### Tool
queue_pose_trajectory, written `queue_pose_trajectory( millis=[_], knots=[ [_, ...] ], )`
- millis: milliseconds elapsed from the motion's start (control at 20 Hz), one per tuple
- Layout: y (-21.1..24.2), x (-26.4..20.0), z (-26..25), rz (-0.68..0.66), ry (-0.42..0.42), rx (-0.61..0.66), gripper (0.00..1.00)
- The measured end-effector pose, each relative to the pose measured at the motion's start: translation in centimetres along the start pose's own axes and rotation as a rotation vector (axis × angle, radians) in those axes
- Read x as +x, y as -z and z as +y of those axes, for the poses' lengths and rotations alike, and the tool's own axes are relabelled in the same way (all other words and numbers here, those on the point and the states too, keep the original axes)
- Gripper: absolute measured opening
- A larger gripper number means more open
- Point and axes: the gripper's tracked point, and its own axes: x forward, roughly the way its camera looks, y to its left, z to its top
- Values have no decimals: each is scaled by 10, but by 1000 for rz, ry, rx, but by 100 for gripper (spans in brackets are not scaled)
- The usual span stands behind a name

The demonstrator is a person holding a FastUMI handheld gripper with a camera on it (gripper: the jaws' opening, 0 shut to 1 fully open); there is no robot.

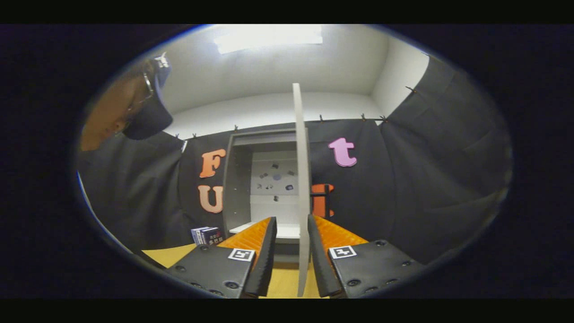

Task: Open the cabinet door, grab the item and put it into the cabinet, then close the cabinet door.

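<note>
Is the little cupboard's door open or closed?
Open. The cabinet door stands edge-on between the gripper fingers, and the cabinet inside shows.

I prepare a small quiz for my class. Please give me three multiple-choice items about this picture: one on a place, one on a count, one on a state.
1. Where is the small box?
A. Inside the cabinet
B. On the table, beside the cabinet's left wall
C. Between the fingers

2. How many boxes stand on the table?
A. One
B. Three
C. Five

3. What is the state of the cabinet door?
A. Shut
B. Swung open, seen edge-on
C. Removed

Key: 1 B, the box sits on the wooden top outside the cabinet. 2 A, a single box is seen there. 3 B, the door's thin edge stands between the fingers of the gripper, which are apart, and the cabinet's inside is visible.
</note>
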Motion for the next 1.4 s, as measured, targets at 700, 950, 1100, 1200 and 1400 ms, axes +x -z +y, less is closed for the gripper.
queue_pose_trajectory(
  millis=[700,950,1100,1200,1400],
  knots=[
    [273,95,149,549,-298,49,92],
    [425,92,138,826,-183,100,92],
    [480,85,132,897,-106,117,91],
    [508,77,124,944,-60,112,92],
    [544,72,123,1012,-4,157,92]
  ],
)
